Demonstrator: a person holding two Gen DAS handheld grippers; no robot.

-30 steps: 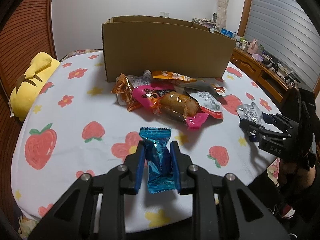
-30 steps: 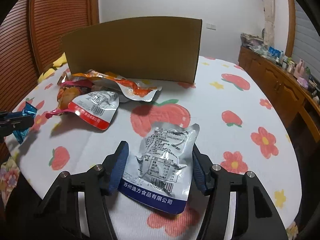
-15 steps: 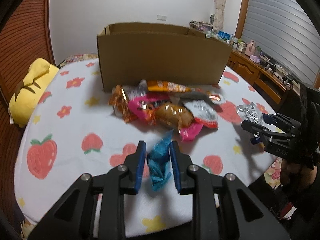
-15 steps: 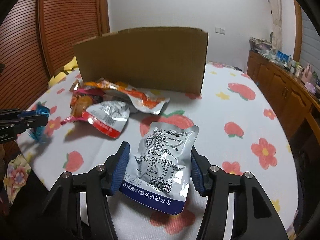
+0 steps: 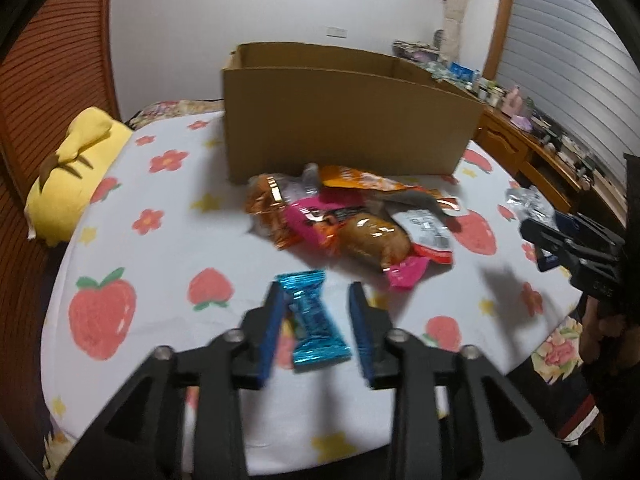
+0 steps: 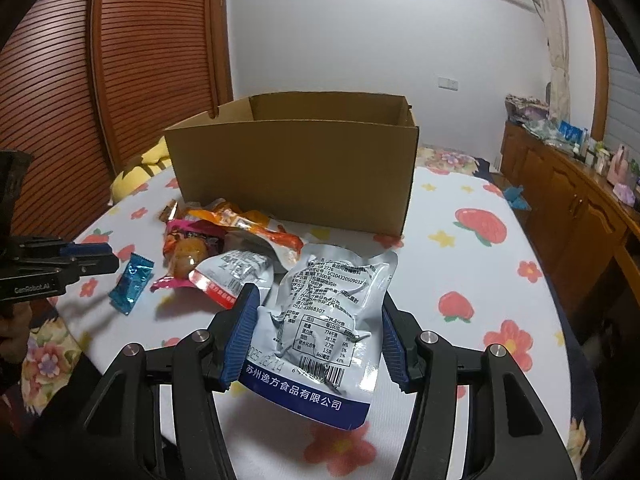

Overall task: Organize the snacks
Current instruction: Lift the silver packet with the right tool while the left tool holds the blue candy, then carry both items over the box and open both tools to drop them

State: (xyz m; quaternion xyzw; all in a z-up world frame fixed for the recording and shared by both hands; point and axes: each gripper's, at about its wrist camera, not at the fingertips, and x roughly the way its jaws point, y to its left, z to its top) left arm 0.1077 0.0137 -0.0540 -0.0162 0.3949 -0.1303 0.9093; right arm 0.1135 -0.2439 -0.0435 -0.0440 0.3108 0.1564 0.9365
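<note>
The left gripper, clamped on the blue foil candy wrapper half a second ago, now has its fingers apart; the candy lies loose on the strawberry-print tablecloth. The pick has failed and, I judge, needs repeating. The right gripper remains clamped on the silver foil snack pouch, raised short of the open brown cardboard box.

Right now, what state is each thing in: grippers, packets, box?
left gripper: open, blue candy packet between its fingers
right gripper: shut on silver pouch
blue candy packet: lying on the tablecloth
silver pouch: gripped, lifted
cardboard box: open-topped, upright
snack pile: heaped before the box
</note>
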